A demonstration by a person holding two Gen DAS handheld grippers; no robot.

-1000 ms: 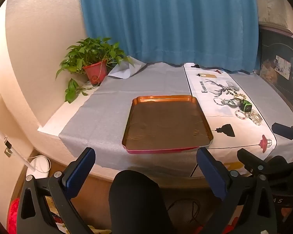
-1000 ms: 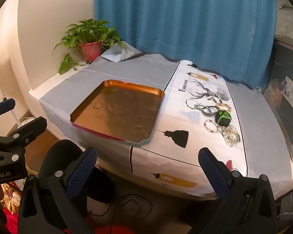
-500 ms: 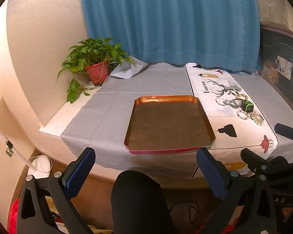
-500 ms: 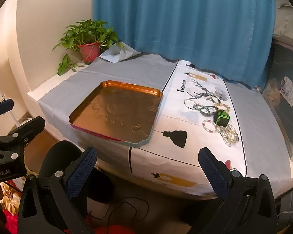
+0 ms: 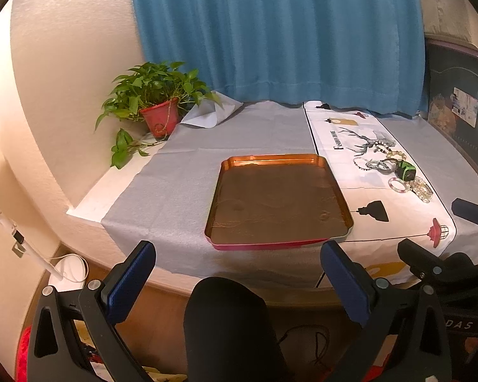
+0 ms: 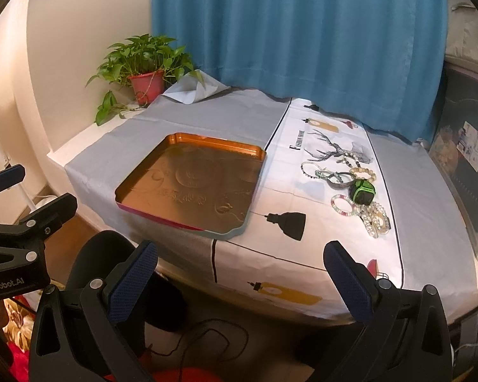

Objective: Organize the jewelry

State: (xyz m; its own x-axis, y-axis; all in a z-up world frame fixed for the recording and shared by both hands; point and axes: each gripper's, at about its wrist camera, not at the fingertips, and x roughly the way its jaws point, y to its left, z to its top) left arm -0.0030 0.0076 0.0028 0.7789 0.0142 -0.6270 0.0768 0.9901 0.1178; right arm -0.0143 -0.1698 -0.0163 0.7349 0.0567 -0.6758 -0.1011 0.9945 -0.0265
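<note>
An empty copper tray (image 5: 331,172) (image 6: 255,156) lies on the grey cloth near the table's front edge. Several bracelets and bead strings (image 6: 344,205) (image 5: 398,186) lie in a cluster on the white printed runner to the tray's right, with a green-and-black watch (image 6: 361,191) (image 5: 406,172) among them. My left gripper (image 5: 237,281) is open and empty, held below the table edge in front of the tray. My right gripper (image 6: 240,283) is open and empty, held below the table edge in front of the runner.
A potted plant (image 5: 157,111) (image 6: 145,73) stands at the far left corner by the wall. A blue curtain (image 5: 271,31) hangs behind the table. A dark knee (image 5: 226,318) is under the left gripper. A dark cabinet (image 6: 462,159) stands at the right.
Both grippers have risen slightly and drawn a little closer to the table; the tray and jewelry have not moved.
</note>
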